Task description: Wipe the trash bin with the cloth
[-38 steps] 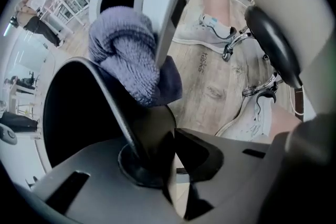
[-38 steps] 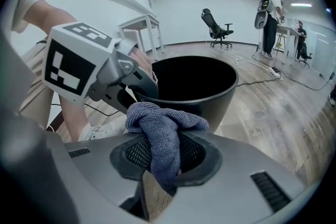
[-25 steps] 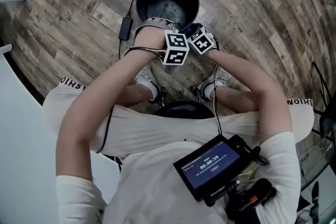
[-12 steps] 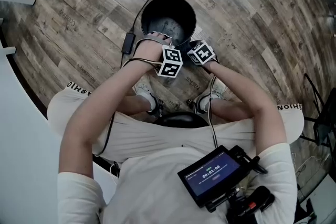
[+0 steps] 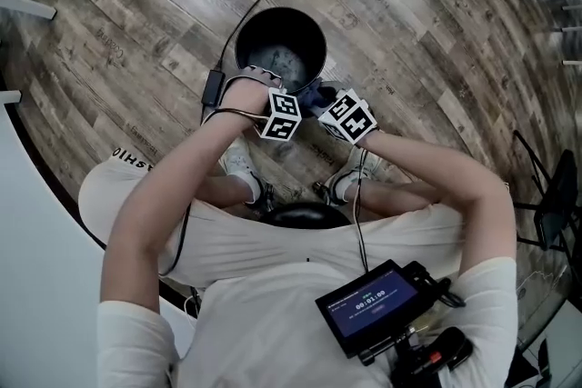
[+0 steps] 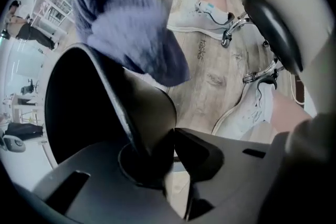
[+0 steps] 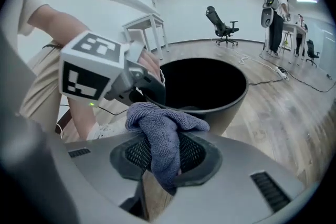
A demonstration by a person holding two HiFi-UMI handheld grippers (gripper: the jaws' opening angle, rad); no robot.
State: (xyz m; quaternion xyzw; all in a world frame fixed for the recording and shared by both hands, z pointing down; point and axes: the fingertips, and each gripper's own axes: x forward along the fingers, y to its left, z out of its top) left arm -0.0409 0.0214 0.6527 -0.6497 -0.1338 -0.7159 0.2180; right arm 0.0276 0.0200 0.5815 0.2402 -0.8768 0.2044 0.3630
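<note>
While floor lettering [image 6: 202,50] reads "tasks" | right hand-held gripper [image 7: 163,153] clamps cloth [image 7: 158,124]

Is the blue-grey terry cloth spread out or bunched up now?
Bunched up: the blue-grey terry cloth sits crumpled in a wad, pinched in the jaws of the right gripper.

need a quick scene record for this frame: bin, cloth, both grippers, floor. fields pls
trash bin: black, upright, open top, standing on the floor
floor: wood planks
left gripper: jaws have just been closing; the bin's near rim is between them and they clamp it
right gripper: shut on the cloth
cloth: blue-grey, bunched, held beside the bin's near rim; contact with the bin unclear
</note>
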